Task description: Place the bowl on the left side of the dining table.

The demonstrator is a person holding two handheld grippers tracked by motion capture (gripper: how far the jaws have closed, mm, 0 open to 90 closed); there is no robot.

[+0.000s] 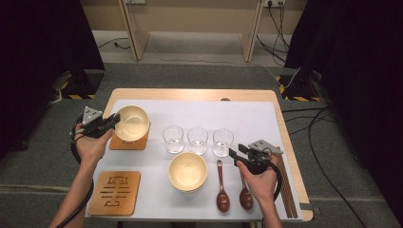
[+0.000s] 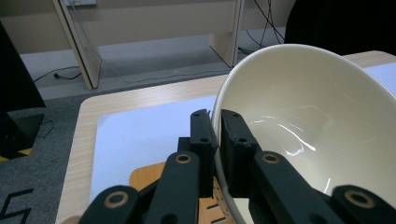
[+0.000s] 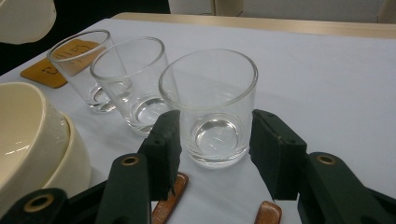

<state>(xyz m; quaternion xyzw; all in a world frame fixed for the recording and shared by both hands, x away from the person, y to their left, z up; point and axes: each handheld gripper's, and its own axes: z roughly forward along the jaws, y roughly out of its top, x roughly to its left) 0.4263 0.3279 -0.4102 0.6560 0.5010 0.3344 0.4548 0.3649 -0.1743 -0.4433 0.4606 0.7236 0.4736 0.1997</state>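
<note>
My left gripper (image 1: 115, 119) (image 2: 218, 133) is shut on the rim of a cream bowl (image 1: 132, 122) (image 2: 317, 126). The bowl is tilted above a wooden coaster (image 1: 127, 142) (image 2: 144, 175) at the mat's left. Three clear glasses stand in a row mid-table: left (image 1: 173, 138), middle (image 1: 197, 140) and right (image 1: 223, 141) (image 3: 210, 102). My right gripper (image 1: 233, 153) (image 3: 215, 140) is open. Its jaws stand on either side of the right glass's base, with no clear press on it.
Two stacked cream bowls (image 1: 187, 171) (image 3: 28, 140) sit in front of the glasses. Two wooden spoons (image 1: 222, 194) lie to their right, and dark chopsticks (image 1: 286, 185) lie along the mat's right edge. A second coaster (image 1: 114, 193) lies at the front left.
</note>
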